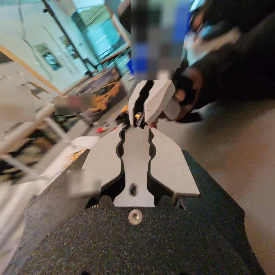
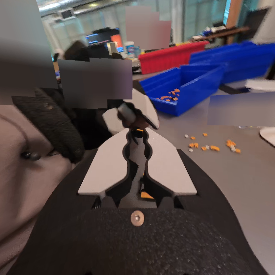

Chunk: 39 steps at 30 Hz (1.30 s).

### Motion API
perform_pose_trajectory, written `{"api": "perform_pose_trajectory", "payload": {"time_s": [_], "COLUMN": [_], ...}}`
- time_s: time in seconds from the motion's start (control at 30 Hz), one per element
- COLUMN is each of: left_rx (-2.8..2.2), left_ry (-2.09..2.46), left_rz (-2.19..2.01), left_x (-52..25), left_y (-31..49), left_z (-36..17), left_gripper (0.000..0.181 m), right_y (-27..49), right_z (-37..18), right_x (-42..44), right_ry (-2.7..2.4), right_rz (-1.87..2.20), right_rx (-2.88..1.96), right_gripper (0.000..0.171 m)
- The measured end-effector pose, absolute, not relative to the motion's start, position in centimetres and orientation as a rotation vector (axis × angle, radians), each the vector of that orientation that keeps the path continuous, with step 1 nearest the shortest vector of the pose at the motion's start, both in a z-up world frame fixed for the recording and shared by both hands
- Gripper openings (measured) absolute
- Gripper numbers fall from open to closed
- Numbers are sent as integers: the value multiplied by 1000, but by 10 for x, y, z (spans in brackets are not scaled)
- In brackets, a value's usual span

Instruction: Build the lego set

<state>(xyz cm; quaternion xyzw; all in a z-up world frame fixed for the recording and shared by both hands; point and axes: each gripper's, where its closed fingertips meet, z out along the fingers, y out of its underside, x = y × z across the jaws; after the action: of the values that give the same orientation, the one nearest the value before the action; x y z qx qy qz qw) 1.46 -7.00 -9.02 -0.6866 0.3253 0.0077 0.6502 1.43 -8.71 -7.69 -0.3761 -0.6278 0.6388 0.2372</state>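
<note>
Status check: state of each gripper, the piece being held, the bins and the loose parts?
left gripper: open, nothing between its fingers
right gripper: shut on black and orange lego piece
near blue bin: open top, a few orange pieces inside
red bin: open top, contents hidden
loose orange pieces: scattered on table

Matt grey plastic fingers point(image 1: 107, 156) sit on a rough, speckled black gripper body point(image 1: 134, 245) with one shiny metal screw point(image 1: 135, 216); the blue bins point(image 2: 186, 89) look like smooth, glossy plastic
</note>
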Motion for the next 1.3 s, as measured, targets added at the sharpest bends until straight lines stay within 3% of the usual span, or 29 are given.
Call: {"api": "perform_pose_trajectory", "payload": {"time_s": [0.13, 0.3, 1.2, 1.3], "left_rx": [-1473, -1443, -1357, -1351], "left_ry": [602, 628, 591, 584], "left_rz": [-548, -705, -616, -616], "left_x": [29, 42, 38, 37], "left_y": [-90, -101, -100, -100], "left_z": [-65, -63, -52, -52], "left_gripper": [20, 9, 5, 11], "right_y": [-97, -105, -102, -104], "right_z": [-64, -63, -54, -54], "right_x": [29, 35, 32, 33], "right_ry": [-1749, -1771, -1678, -1687], "right_rz": [1797, 1811, 1773, 1785], "right_rx": [-842, -759, -759, -747], "right_gripper": [15, 15, 14, 14]}}
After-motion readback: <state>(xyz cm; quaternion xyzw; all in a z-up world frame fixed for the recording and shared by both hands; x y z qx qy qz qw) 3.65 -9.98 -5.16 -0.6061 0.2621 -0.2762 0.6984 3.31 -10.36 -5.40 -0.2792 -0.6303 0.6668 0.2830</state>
